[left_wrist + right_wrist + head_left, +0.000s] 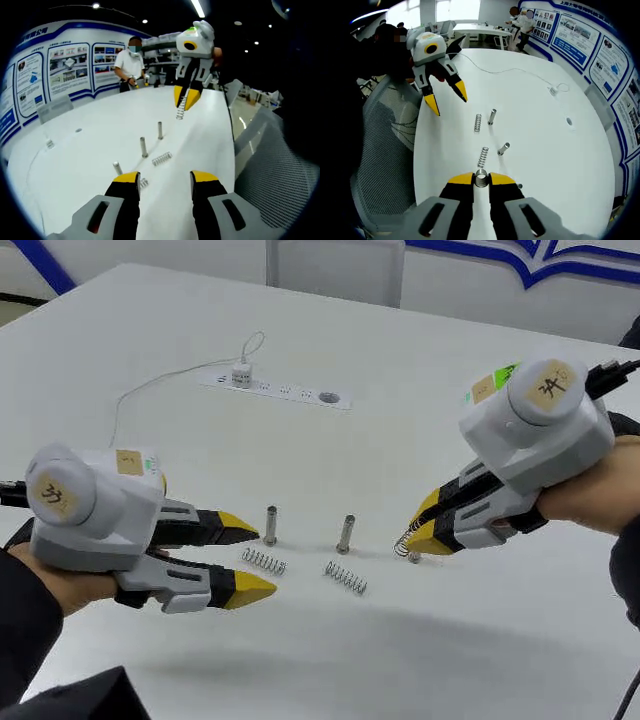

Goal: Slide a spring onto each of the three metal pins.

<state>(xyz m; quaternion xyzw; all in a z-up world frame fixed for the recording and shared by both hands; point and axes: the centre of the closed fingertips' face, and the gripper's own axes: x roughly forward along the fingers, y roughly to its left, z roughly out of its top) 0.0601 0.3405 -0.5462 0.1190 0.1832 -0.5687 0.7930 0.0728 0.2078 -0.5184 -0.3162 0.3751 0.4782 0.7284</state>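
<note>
Three short metal pins stand upright on the white table [330, 660]: a left pin [271, 525], a middle pin [346, 534] and a right pin [414, 557]. My right gripper [418, 532] is shut on a spring [403, 543] and hovers just above the right pin. In the right gripper view, that spring [481, 178] sits end-on between the jaws, with the pin [519, 186] just beside them. Two loose springs [264, 561] [345, 577] lie in front of the other pins. My left gripper [248, 558] is open beside the left spring, holding nothing.
A white power strip [275, 388] with a plug [241, 373] and a thin cable lies farther back on the table. A mesh chair [385, 145] stands by the table's edge. A person [129, 62] stands far behind the table.
</note>
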